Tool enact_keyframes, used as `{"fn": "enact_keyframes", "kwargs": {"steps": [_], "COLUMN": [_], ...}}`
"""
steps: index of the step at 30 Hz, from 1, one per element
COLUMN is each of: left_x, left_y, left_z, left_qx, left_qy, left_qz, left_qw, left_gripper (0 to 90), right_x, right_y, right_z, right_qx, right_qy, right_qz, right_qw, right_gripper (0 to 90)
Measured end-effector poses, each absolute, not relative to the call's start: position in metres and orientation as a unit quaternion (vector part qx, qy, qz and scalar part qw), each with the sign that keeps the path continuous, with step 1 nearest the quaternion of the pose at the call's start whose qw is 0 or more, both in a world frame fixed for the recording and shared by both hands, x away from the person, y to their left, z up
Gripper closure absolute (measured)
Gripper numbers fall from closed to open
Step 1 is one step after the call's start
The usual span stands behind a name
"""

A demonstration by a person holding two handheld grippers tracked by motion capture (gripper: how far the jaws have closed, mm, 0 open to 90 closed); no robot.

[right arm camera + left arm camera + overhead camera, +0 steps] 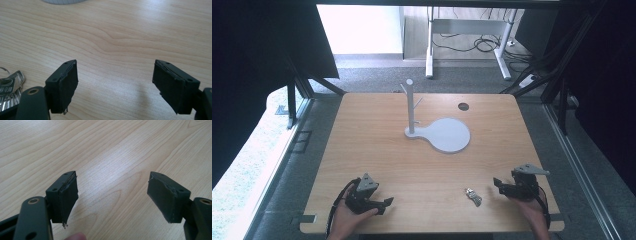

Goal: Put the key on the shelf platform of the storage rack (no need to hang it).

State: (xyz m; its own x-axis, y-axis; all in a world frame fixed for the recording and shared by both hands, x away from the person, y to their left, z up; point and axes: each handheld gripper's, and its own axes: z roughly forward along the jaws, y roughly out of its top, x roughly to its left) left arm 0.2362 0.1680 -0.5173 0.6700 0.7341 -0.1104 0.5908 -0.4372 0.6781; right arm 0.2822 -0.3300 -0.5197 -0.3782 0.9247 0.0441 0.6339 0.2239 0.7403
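Observation:
A small bunch of metal keys [473,196] lies on the wooden table [377,150] near its front edge, and the keys [10,87] lie at the left edge of the right gripper view. A white stand [410,107] with short pegs rises from a round white base [447,135] at mid-table. My left gripper [388,202] rests low at the front left, open, with bare wood between its jaws [112,195]. My right gripper [497,183] sits at the front right, just right of the keys, open and holding nothing [115,82].
A round cable hole [463,106] sits in the far right part of the tabletop. Beyond the table stand grey carpet and a white desk frame [467,30] with cables. Black frame struts flank both sides of the table.

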Motion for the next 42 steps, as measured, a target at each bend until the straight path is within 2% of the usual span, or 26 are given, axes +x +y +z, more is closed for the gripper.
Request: {"fn": "enact_keyframes", "kwargs": {"steps": [16, 21, 31, 42], "left_x": [0.236, 0.236, 0.236, 0.234], "left_y": [0.167, 0.166, 0.164, 0.165], "left_z": [-0.518, -0.519, -0.518, -0.515], "left_qx": [0.843, 0.844, 0.845, 0.845], "left_qy": [0.393, 0.393, 0.392, 0.390], "left_qz": [0.099, 0.100, 0.102, 0.107], "left_qw": [0.353, 0.352, 0.349, 0.351], "left_gripper": [24.8, 24.8, 24.8, 24.8], "right_x": [0.280, 0.281, 0.285, 0.288], "right_y": [-0.328, -0.327, -0.327, -0.317], "right_z": [-0.523, -0.523, -0.520, -0.494], "right_qx": [0.504, 0.507, 0.501, 0.468], "right_qy": [0.769, 0.771, 0.780, 0.817], "right_qz": [0.329, 0.330, 0.328, 0.295], "right_qw": [0.216, 0.199, 0.185, 0.165], "right_gripper": [29.5, 32.7, 33.2, 40.1]}}
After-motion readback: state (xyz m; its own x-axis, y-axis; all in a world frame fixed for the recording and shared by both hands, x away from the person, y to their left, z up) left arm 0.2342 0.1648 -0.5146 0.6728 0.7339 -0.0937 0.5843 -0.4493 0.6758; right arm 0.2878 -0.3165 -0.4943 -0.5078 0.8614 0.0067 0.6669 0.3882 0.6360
